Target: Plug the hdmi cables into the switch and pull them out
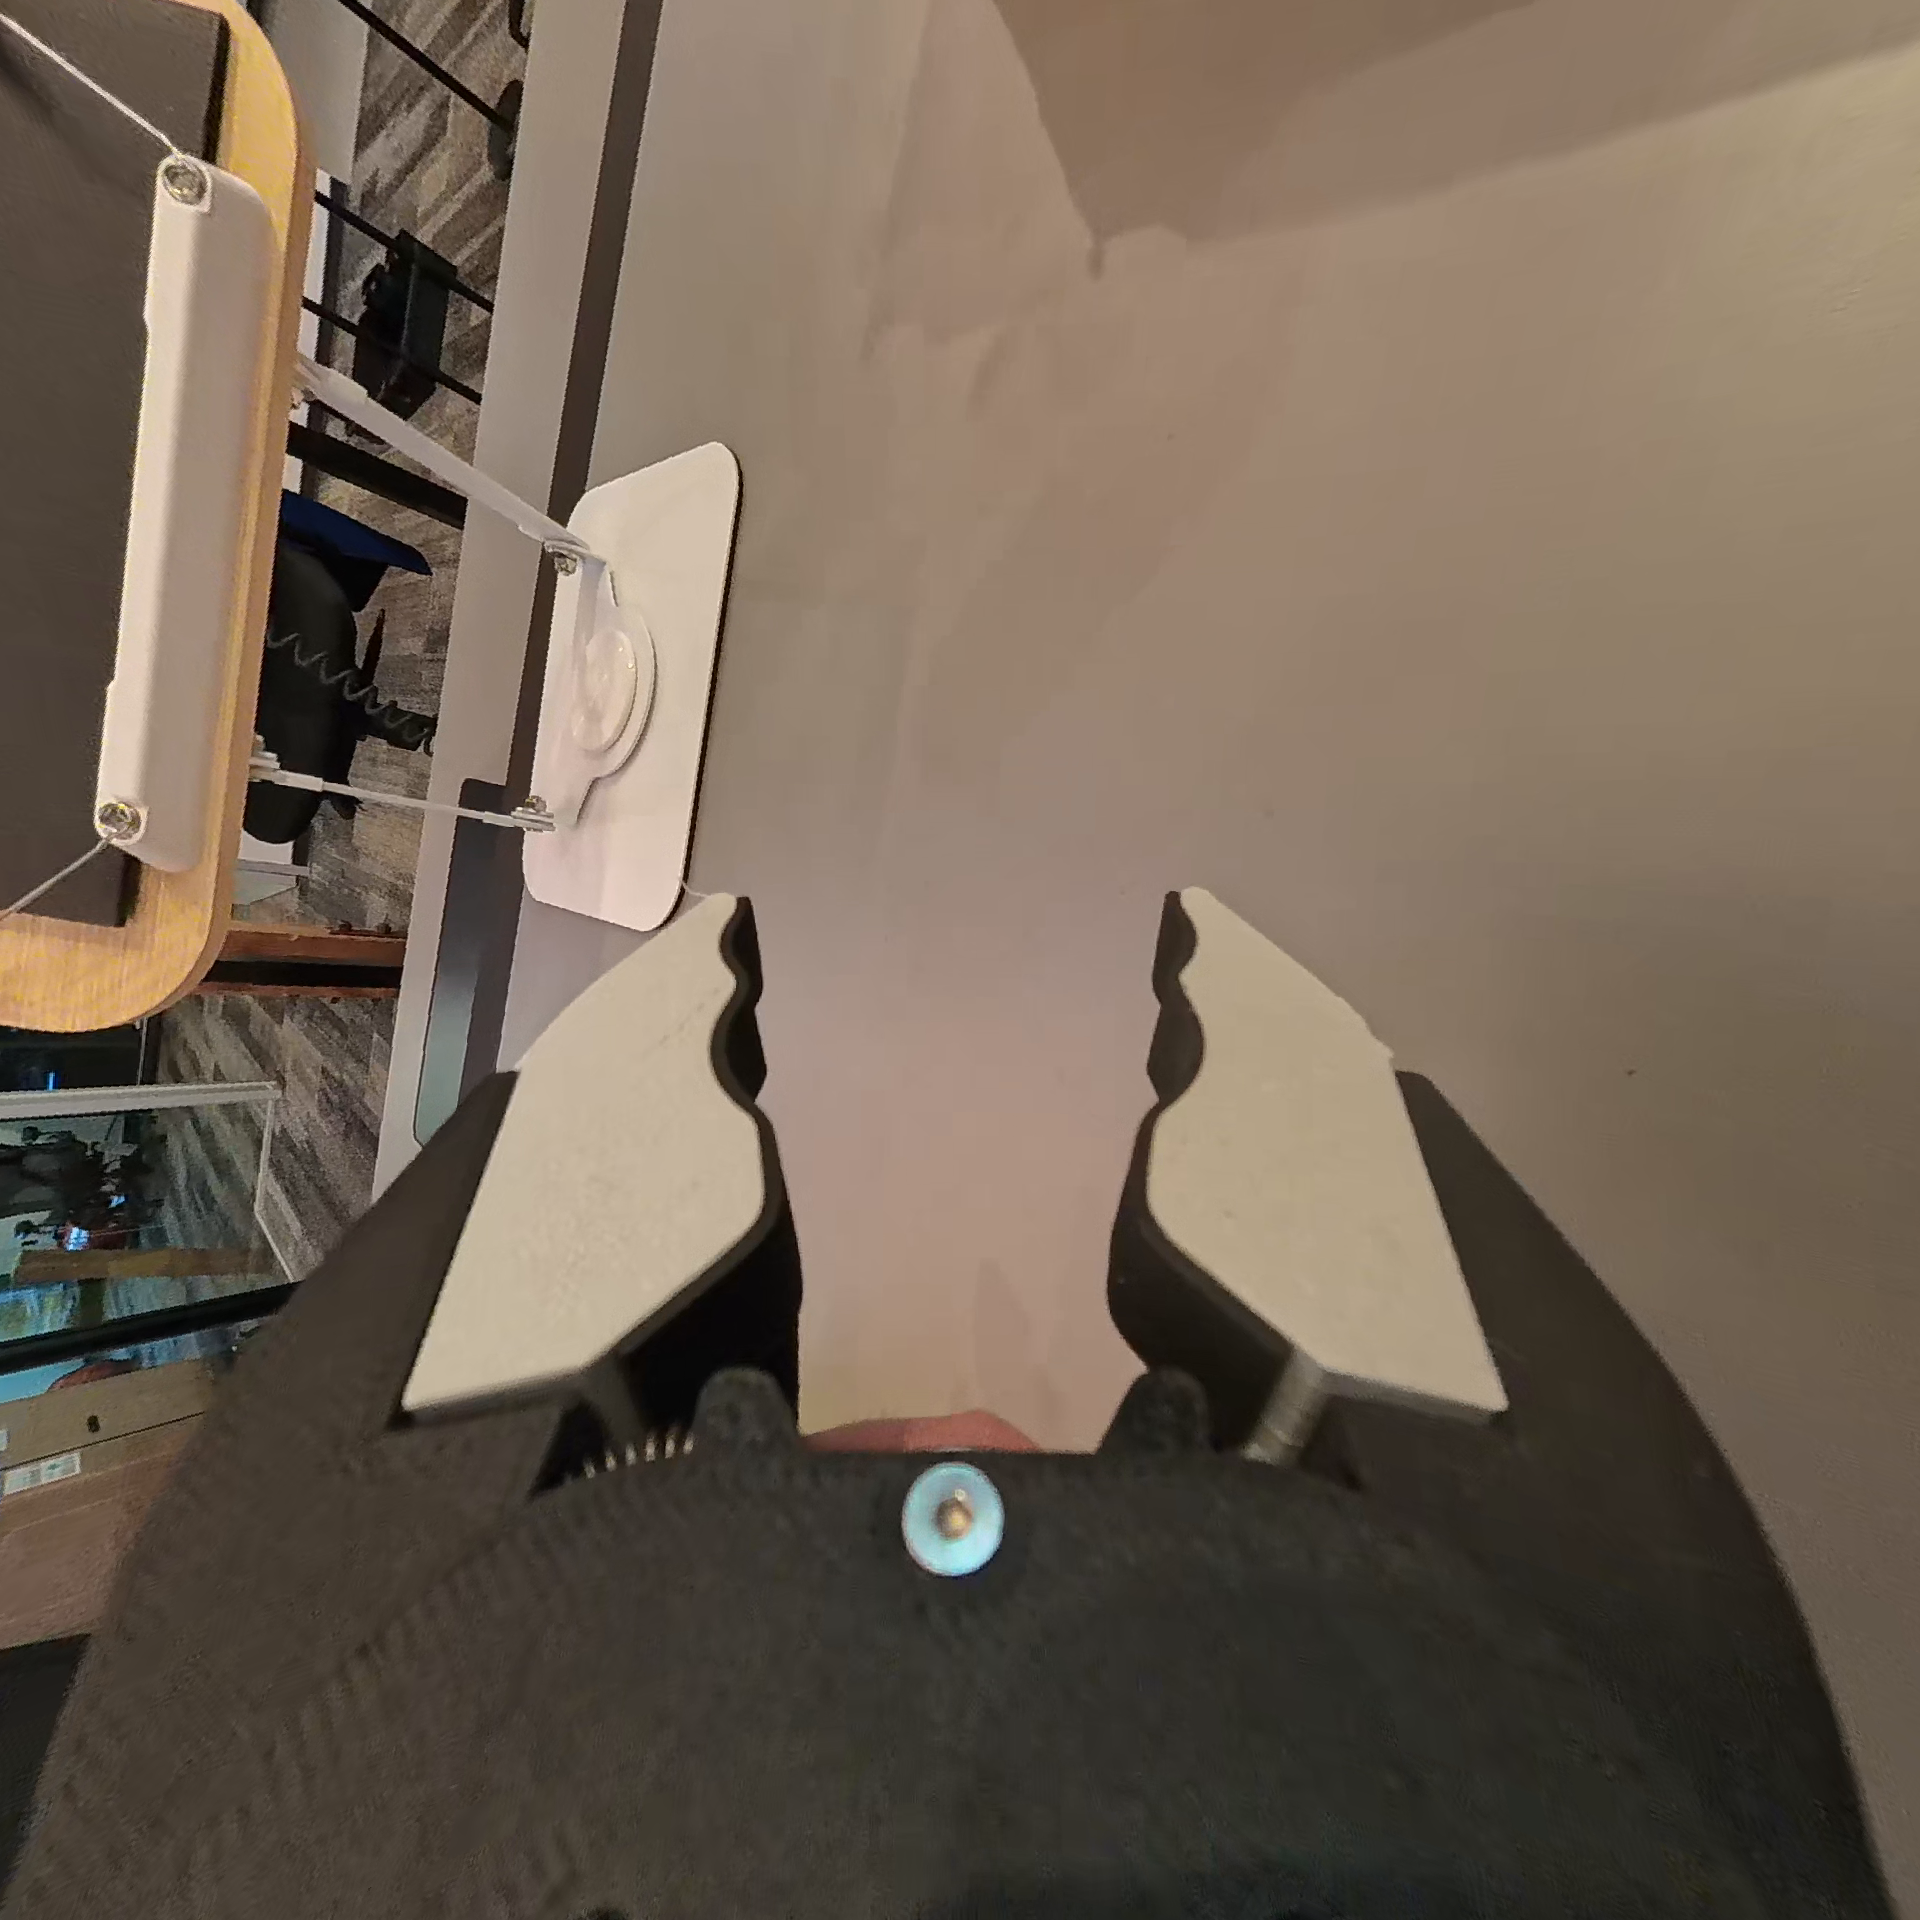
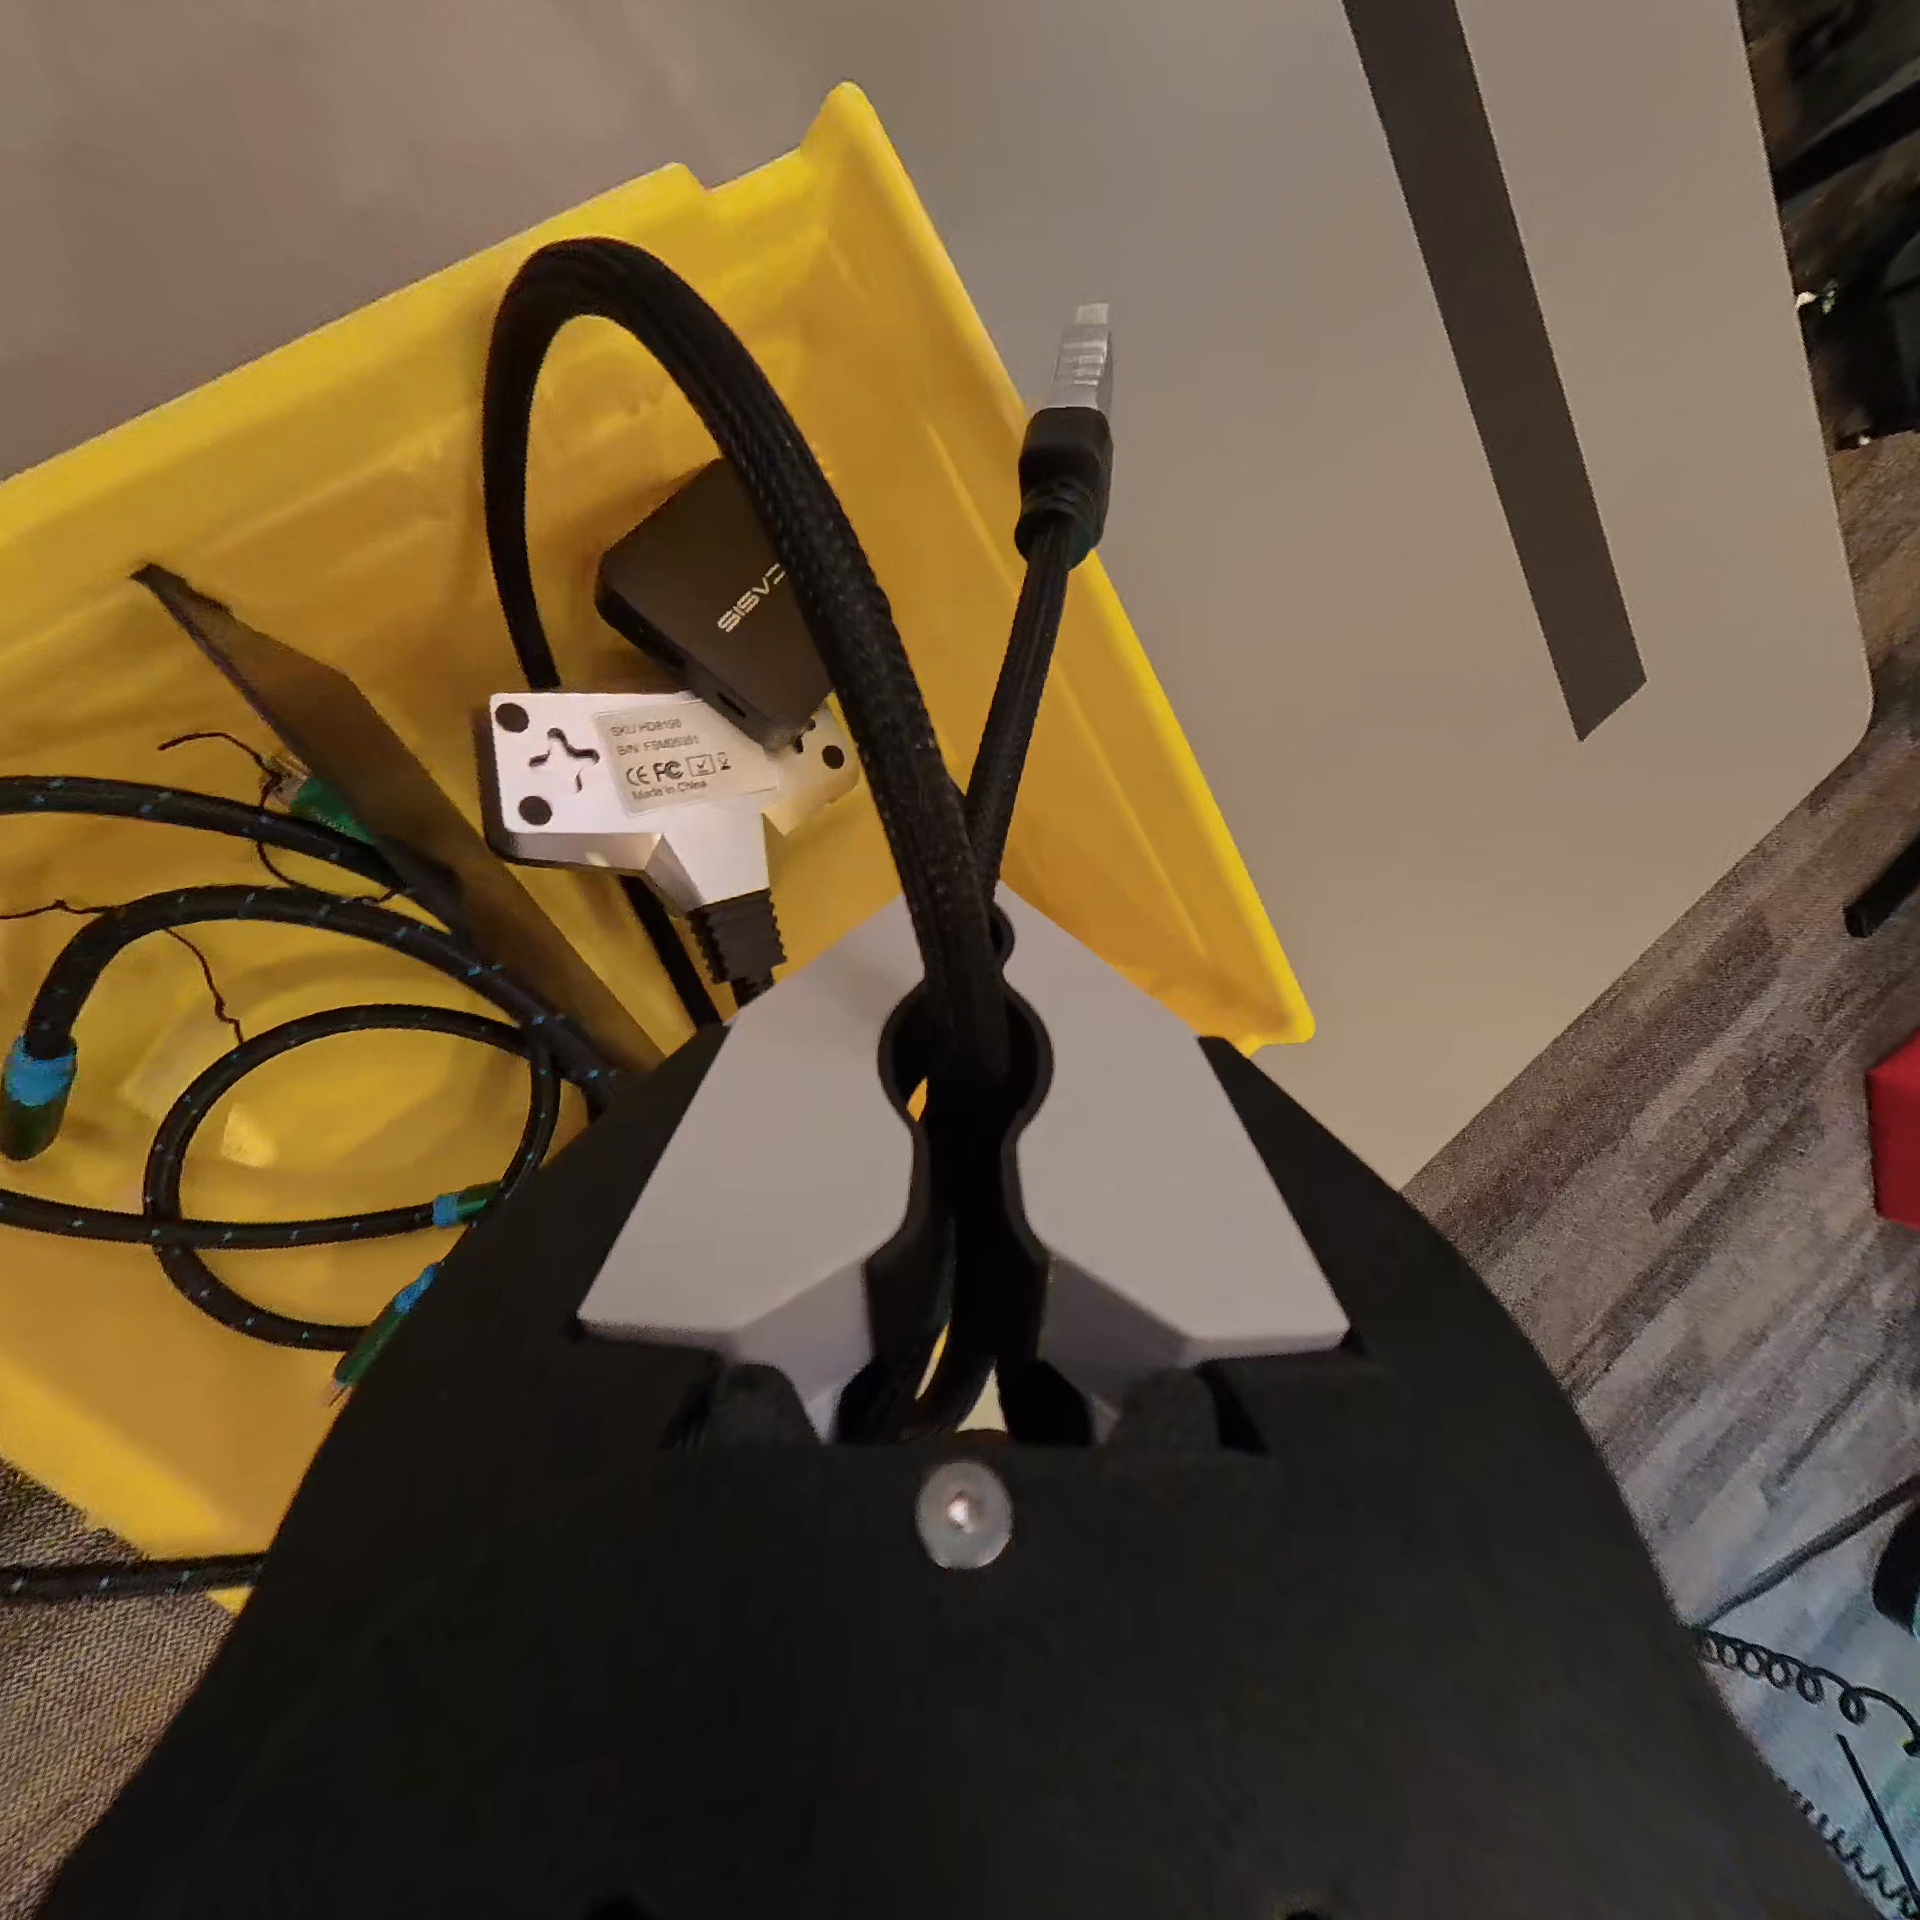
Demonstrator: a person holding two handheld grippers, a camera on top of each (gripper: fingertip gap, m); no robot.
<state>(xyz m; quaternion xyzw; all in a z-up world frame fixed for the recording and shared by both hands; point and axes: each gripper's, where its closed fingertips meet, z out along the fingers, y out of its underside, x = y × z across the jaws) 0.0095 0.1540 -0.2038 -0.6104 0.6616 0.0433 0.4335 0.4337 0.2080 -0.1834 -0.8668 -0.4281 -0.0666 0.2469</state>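
In the right wrist view my right gripper (image 2: 966, 935) is shut on black braided cable. Two strands cross between its fingers. The thick strand (image 2: 644, 281) loops up and back down into the yellow tray (image 2: 312, 468). The thin strand ends in an HDMI plug (image 2: 1070, 447) that stands free in the air above the tray's right rim. The silver switch (image 2: 623, 769) lies in the tray with a black box (image 2: 717, 592) partly on it. My left gripper (image 1: 956, 914) is open and empty over the bare grey table (image 1: 1351, 623); no cable or switch shows in that view.
Several blue-flecked black cables (image 2: 312, 914) coil in the tray's left part. A white plate with a clear dome (image 1: 644, 675) sits at the table's edge beside a wood-framed panel (image 1: 249, 520). Carpet floor (image 2: 1662, 1143) and a red object (image 2: 1896, 1132) lie past the table's corner. Spacing between my two grippers at the tips: around 45 cm.
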